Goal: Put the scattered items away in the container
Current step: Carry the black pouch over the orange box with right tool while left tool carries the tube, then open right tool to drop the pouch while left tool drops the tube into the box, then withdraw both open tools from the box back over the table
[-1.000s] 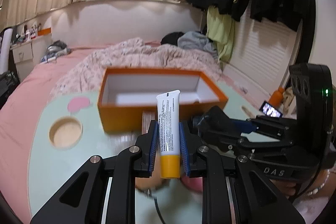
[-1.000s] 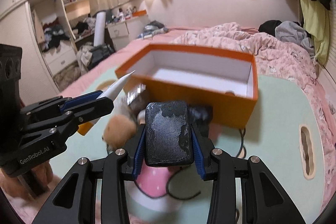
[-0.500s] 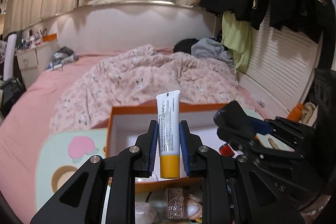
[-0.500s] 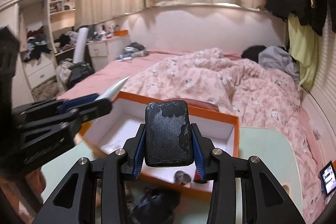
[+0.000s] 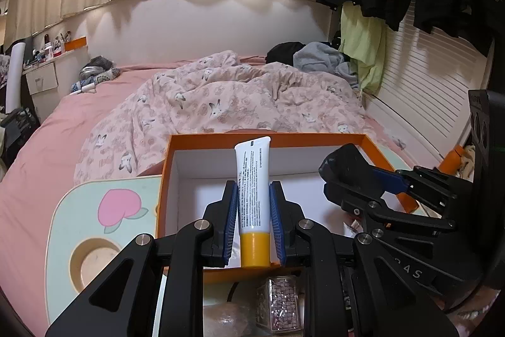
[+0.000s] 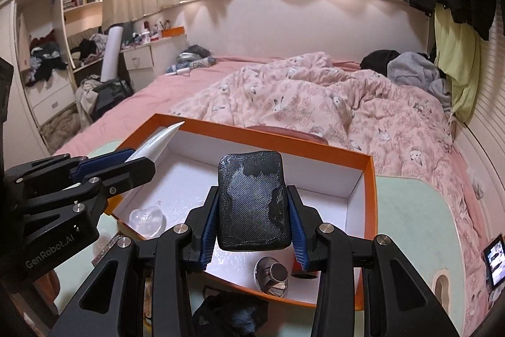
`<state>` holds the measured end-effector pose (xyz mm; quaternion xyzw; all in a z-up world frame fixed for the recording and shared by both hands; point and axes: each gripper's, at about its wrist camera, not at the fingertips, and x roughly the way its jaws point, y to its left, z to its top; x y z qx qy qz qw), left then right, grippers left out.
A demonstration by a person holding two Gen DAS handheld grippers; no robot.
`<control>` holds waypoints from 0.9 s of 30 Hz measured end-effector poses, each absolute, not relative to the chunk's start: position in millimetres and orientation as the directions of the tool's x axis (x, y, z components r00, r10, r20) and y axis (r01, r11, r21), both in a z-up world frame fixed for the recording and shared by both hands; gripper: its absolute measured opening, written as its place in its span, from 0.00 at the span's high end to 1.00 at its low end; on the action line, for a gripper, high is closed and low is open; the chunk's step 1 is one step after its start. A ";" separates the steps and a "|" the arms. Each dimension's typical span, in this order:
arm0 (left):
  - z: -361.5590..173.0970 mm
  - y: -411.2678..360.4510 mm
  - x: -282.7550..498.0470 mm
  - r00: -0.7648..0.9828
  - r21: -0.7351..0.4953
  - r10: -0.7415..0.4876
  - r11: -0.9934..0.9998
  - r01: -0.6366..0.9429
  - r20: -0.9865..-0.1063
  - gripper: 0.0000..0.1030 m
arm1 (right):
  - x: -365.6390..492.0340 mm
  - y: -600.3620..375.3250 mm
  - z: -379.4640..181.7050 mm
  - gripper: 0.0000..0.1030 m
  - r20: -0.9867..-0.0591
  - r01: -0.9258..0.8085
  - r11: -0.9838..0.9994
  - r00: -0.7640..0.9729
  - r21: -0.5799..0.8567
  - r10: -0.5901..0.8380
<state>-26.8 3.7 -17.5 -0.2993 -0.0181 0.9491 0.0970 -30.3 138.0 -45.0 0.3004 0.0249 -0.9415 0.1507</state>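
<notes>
White tube (image 5: 253,179) with orange cap held upright, cap down, over the near-left part of the open orange box (image 6: 371,201); black textured pad (image 6: 253,201) held upright over the box's near side. White box interior holds a clear heart-shaped piece (image 6: 147,217), a small silver-capped item (image 6: 272,275) and a red item, partly hidden.

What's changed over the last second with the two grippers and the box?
Both grippers moved from in front of the orange box to above its open top. No grasp changed: left gripper keeps the tube, right gripper the black case.
</notes>
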 end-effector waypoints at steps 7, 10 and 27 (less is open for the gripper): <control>-18.2 0.0 -27.0 -0.801 -0.118 0.199 -0.980 -0.161 -0.565 0.75 | -35.0 139.4 -48.6 0.56 -0.577 0.277 -0.959 -0.775 0.055 -0.257; -17.9 -3.7 -25.5 -0.798 -0.160 0.223 -0.974 -0.160 -0.560 0.50 | -32.7 141.2 -46.2 0.32 -0.564 0.257 -0.964 -0.788 0.062 -0.247; -7.2 -17.0 50.5 -0.796 -0.136 0.239 -0.971 -0.196 -0.557 0.30 | 30.7 156.0 -25.3 0.32 -0.573 0.354 -0.926 -0.735 0.130 -0.362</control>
